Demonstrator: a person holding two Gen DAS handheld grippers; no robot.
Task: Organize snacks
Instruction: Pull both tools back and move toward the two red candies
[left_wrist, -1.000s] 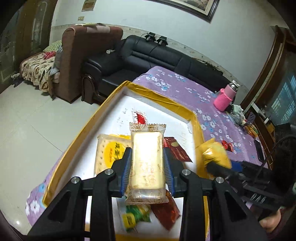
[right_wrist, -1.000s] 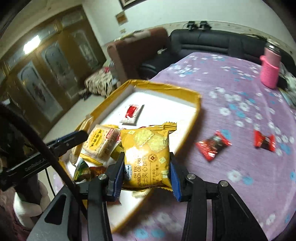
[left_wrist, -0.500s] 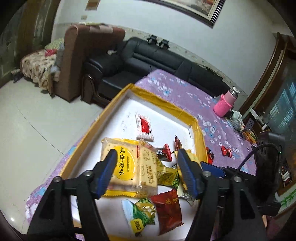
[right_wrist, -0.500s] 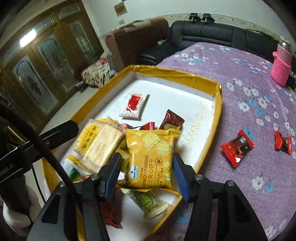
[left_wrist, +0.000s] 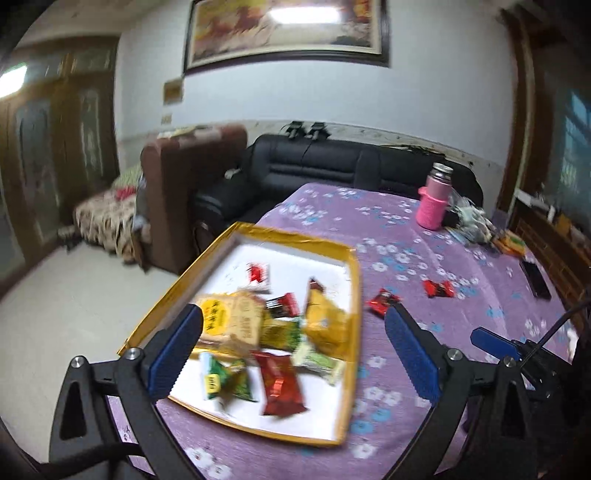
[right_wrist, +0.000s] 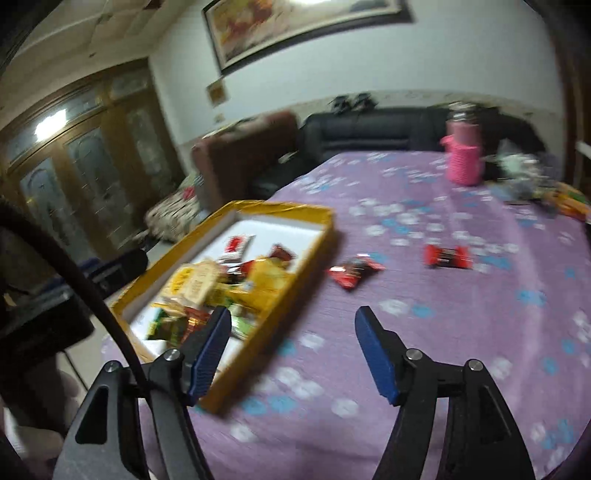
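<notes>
A yellow-rimmed tray (left_wrist: 355, 280) with a white floor lies on the purple flowered cloth and holds several snack packets. Among them are a pale cracker packet (left_wrist: 229, 321) and a yellow cheese cracker packet (left_wrist: 325, 325). My left gripper (left_wrist: 293, 312) hovers over the tray's near end, its jaws opening wide with nothing between the pads. My right gripper (right_wrist: 293, 314) hangs over bare cloth just right of the tray rim (right_wrist: 275, 321), jaws opening and empty. Two red candies (right_wrist: 352, 271) (right_wrist: 447, 256) lie loose on the cloth right of the tray.
A pink bottle (left_wrist: 432, 206) and small clutter stand at the table's far right, with a black phone (left_wrist: 537, 280) near them. A black sofa (left_wrist: 332, 166) and a brown armchair (left_wrist: 184, 192) stand behind the table. The floor drops away left of the tray.
The left gripper let go of the pale cracker packet and the right of the yellow cracker packet; both packets now lie in the tray. Both grippers drew back and their jaws widened.
</notes>
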